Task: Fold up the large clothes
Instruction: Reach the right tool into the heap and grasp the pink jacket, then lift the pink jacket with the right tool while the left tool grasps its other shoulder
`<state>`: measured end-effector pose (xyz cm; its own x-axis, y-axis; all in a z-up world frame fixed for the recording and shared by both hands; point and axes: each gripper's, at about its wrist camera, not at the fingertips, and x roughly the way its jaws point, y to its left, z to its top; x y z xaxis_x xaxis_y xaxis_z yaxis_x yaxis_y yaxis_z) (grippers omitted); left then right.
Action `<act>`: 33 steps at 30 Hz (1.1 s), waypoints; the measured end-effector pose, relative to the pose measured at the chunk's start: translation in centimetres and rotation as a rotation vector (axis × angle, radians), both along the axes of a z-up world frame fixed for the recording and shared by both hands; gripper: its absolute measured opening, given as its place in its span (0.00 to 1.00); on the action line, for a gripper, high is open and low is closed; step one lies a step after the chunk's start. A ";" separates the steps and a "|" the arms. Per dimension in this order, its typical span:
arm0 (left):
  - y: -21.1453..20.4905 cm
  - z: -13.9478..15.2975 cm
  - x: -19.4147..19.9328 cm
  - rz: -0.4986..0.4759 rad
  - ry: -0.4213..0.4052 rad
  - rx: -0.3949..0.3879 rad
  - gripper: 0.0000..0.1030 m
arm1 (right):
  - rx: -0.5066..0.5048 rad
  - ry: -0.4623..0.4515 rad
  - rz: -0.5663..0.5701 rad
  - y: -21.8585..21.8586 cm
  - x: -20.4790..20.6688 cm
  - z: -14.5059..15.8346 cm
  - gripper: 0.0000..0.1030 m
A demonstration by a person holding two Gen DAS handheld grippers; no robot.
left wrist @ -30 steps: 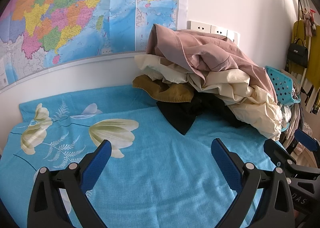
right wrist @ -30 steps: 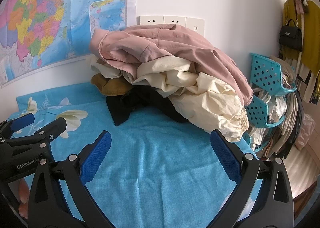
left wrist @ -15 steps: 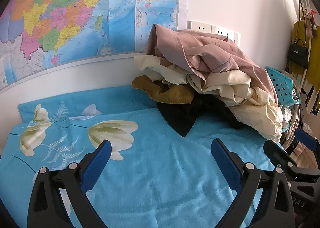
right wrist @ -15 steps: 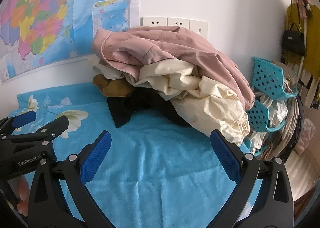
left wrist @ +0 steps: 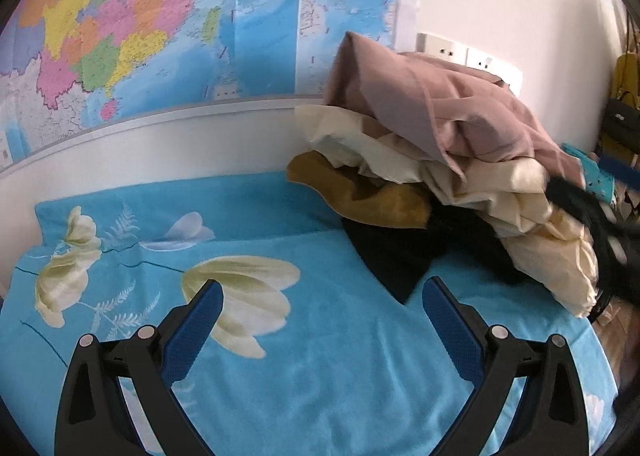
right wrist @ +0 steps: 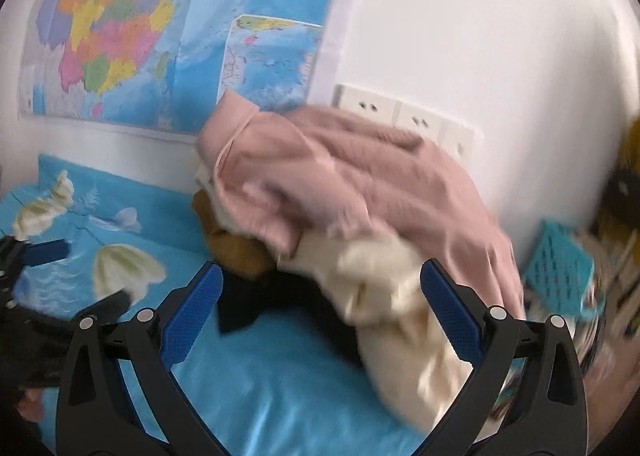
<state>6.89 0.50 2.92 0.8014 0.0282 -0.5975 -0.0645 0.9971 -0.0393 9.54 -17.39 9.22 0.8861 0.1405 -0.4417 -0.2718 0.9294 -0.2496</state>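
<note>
Here, clothes pile (left wrist: 444, 175) tops floral blue bedspread (left wrist: 280, 356) (map (left wrist: 140, 23) behind).

Bright daylight, fisheye-warped edges; right wrist view seemingly motion-blurred.

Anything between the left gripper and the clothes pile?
Only bare blue floral bedsheet lies between the left gripper and the clothes pile, seen in the left wrist view.

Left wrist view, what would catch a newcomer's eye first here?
A heap of crumpled clothes, a dusty pink garment draped over cream, mustard and black ones, sits at the bed's far right. Behind it a big multicoloured wall map; below, a turquoise bedsheet with pale flowers.
</note>
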 end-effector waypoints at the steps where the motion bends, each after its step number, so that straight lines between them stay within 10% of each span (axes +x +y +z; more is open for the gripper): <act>1: 0.3 -0.1 0.4 0.005 0.005 0.004 0.94 | -0.027 -0.004 0.005 0.4 1.6 0.1 0.95; 11: 2.8 -1.5 3.7 0.047 0.047 0.037 0.94 | -0.151 0.039 0.090 2.5 11.2 -0.8 0.81; 13: 3.1 -1.9 4.4 0.050 0.062 0.040 0.94 | -0.193 0.017 0.117 3.4 11.5 -0.8 0.71; 17: 3.8 -2.3 5.7 0.056 0.071 0.065 0.94 | -0.215 0.098 0.174 4.1 12.5 -0.5 0.12; 33: 0.9 4.3 12.7 -0.231 -0.200 0.068 0.94 | 0.239 -0.176 0.053 -11.5 7.7 18.7 0.08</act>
